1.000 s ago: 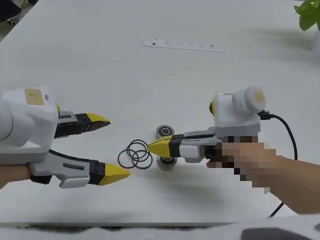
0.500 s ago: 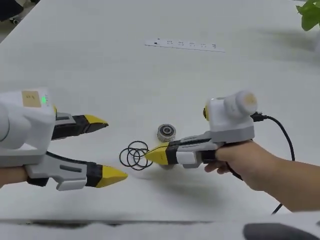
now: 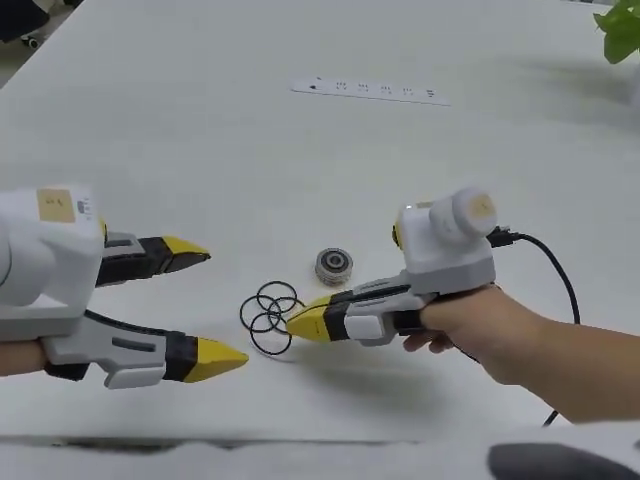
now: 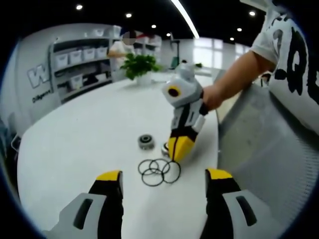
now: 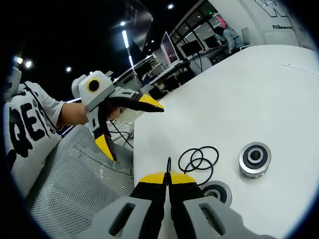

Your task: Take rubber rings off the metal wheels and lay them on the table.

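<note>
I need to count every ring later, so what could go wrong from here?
The thin ring is pinched only at the tips of the right gripper's shut jaws, so it might slip or spring off. Dropped on the overlapping rings, it may tangle with them. The near wheel sits close to the jaws and could get nudged.

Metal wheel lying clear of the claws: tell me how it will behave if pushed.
The metal wheel lies flat on the table, so a push would probably slide it rather than roll it. Its thick metallic body looks rigid and heavy for its size. The smooth rim may slip when gripped.
</note>
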The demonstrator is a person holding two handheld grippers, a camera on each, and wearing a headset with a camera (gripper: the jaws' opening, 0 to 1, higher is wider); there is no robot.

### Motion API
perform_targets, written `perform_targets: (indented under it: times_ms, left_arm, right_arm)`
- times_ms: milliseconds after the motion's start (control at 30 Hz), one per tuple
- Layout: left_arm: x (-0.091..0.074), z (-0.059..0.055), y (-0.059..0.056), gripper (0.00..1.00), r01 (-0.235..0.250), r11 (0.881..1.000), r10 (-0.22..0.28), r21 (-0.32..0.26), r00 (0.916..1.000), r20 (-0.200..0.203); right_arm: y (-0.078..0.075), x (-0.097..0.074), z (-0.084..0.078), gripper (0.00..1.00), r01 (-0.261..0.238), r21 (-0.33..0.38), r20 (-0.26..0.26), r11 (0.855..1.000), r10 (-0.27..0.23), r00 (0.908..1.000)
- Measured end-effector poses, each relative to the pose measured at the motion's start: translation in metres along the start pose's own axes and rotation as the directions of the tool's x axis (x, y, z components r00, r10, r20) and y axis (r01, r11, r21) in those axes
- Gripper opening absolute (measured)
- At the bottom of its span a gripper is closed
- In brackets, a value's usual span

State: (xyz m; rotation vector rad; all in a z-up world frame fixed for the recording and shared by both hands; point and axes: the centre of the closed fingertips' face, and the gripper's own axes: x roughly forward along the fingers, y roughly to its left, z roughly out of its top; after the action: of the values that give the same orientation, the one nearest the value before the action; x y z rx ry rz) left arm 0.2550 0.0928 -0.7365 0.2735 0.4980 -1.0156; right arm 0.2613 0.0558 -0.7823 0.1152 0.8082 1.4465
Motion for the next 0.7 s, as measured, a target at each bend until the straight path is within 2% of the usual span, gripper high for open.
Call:
perform_targets:
  times_ms: [200,300,467,700]
  left_arm:
    - [0.0017,-0.0011,-0.0015,0.68,0.006,1.000,-0.006,-0.003,1.0000,-0.004]
    - [0.0034,-0.0016,-0.0027,0.68,0.011,1.000,-0.011,0.000,0.9999,-0.008]
    - [0.0045,-0.0017,-0.0035,0.68,0.015,1.000,-0.015,0.006,0.9998,-0.012]
    - [0.0043,-0.0016,-0.0037,0.67,0.015,1.000,-0.015,0.005,0.9998,-0.012]
  right_arm:
    - [-0.0047,0.0024,-0.0047,0.00,0.019,-0.013,-0.029,1.000,-0.019,0.9994]
    - [-0.0074,0.0034,-0.0087,0.00,0.040,-0.049,-0.058,0.998,-0.042,0.9974]
    - [-0.0087,0.0034,-0.0106,0.00,0.051,-0.077,-0.070,0.996,-0.057,0.9959]
    - [-0.0108,0.0048,-0.0095,0.00,0.081,-0.149,-0.088,0.986,-0.095,0.9916]
